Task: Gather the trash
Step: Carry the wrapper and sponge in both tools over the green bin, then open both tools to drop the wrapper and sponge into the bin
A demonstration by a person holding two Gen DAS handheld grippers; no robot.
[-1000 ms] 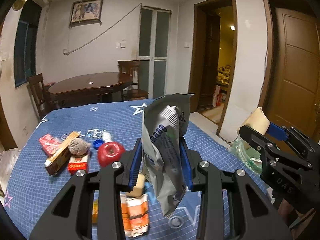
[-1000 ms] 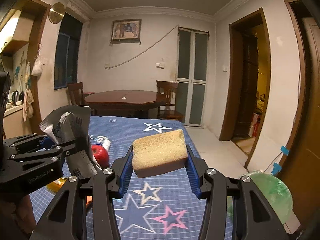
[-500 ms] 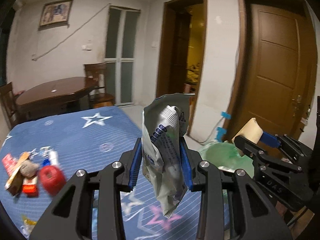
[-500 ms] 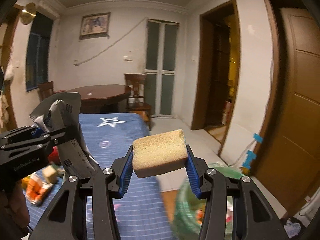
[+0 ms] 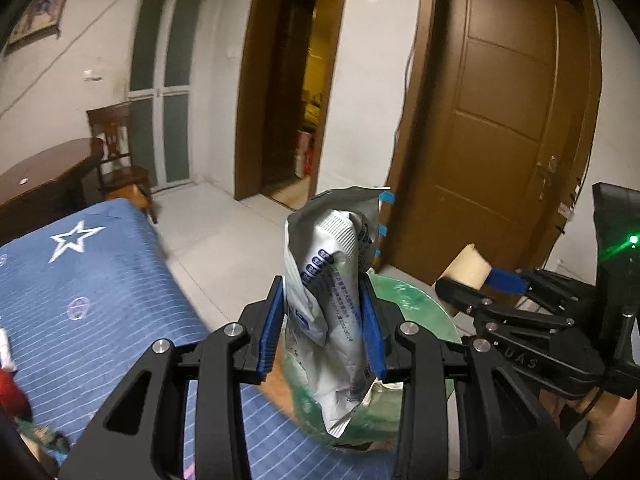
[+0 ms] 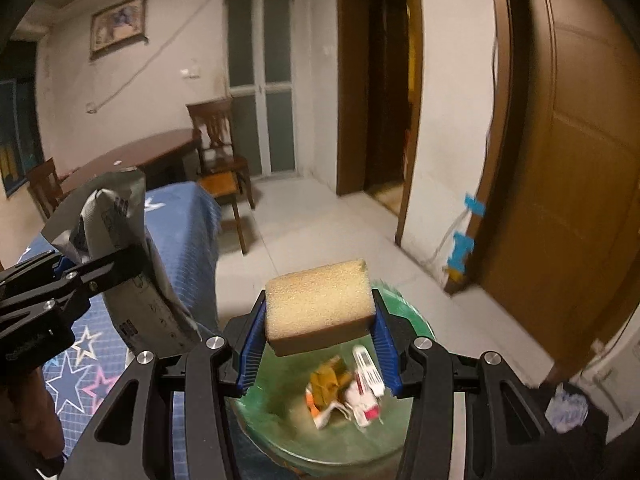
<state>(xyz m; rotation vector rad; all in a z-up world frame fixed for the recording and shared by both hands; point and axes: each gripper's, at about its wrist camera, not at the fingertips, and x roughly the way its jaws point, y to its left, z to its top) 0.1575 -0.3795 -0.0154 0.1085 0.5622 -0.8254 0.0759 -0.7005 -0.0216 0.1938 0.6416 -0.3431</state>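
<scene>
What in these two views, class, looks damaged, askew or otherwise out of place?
The silver pouch in the left gripper is torn open at the top and crumpled. The sponge sits tilted in the right gripper. Both hang over the green-lined bin. Nothing has spilled.

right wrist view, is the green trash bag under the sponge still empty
No, the green trash bag below the sponge already holds crumpled wrappers at its bottom.

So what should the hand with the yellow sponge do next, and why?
Probably open the right gripper and drop the sponge. It hangs right above the green-lined bin, where other trash already lies, so letting go should land it inside.
</scene>
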